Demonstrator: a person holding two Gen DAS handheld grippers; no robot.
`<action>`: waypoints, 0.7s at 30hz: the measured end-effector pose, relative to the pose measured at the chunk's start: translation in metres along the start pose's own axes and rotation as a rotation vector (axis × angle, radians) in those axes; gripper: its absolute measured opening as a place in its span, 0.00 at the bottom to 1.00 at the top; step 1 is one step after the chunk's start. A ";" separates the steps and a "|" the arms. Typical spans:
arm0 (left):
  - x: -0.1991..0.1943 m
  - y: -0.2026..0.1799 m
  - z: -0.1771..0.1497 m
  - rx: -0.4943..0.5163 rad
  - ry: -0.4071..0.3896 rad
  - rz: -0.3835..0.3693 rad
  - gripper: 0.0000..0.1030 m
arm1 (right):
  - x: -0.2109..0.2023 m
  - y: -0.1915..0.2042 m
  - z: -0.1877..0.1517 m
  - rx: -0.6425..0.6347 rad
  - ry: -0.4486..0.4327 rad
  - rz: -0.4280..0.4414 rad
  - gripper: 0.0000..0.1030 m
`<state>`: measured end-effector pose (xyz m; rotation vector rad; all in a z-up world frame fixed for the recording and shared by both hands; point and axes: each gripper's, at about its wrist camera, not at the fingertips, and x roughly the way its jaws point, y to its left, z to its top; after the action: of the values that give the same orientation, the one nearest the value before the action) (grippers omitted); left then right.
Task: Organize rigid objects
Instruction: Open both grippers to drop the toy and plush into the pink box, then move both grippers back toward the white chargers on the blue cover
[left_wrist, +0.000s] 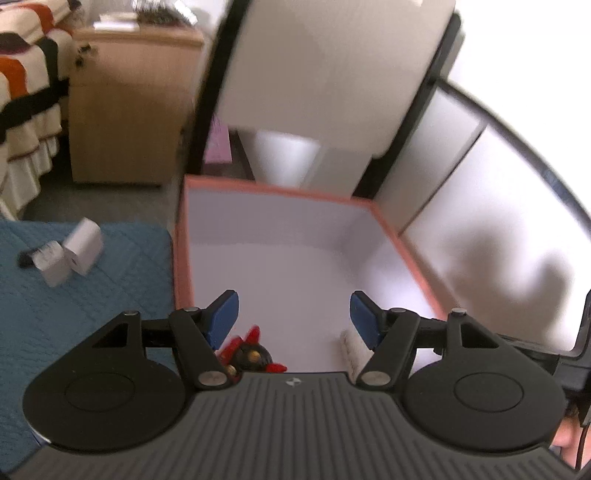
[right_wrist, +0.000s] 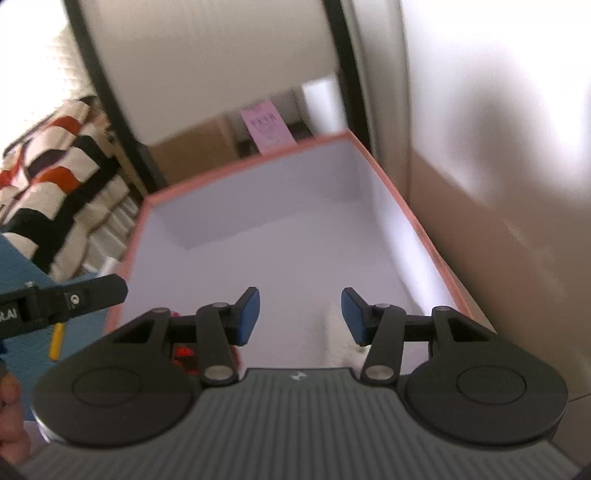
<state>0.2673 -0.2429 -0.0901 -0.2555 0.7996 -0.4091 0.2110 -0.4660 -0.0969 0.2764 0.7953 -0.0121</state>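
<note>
The orange-rimmed box (left_wrist: 384, 221) fills the space ahead of both tongs, its white floor mostly bare. On the blue quilted mat (left_wrist: 92, 314), well left of the left tongs (left_wrist: 293, 317), lie two white blocks (left_wrist: 72, 254) not yet boxed. A red-and-black toy figure (left_wrist: 251, 354) sits inside the box just under the left tongs. Both left and right tongs (right_wrist: 300, 315) gape wide, holding nothing. Risk: swinging left could clip the box wall.

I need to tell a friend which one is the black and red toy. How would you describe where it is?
Find the big box with the salmon rim and white inside, beside the blue quilted mat. The toy lies inside, at the near left corner, just under the left gripper, whose jaws are open. It is a dark round figure with red spikes; the other item inside is white.
</note>
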 end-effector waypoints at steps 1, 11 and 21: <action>-0.011 0.001 0.002 0.003 -0.021 0.004 0.70 | -0.005 0.005 0.001 -0.007 -0.015 0.009 0.50; -0.104 0.019 0.006 0.002 -0.188 0.015 0.70 | -0.052 0.059 0.010 -0.080 -0.139 0.075 0.51; -0.165 0.061 -0.007 0.001 -0.258 0.081 0.70 | -0.068 0.111 -0.005 -0.146 -0.158 0.122 0.51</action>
<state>0.1747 -0.1154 -0.0116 -0.2677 0.5549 -0.2929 0.1728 -0.3638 -0.0254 0.1825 0.6175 0.1370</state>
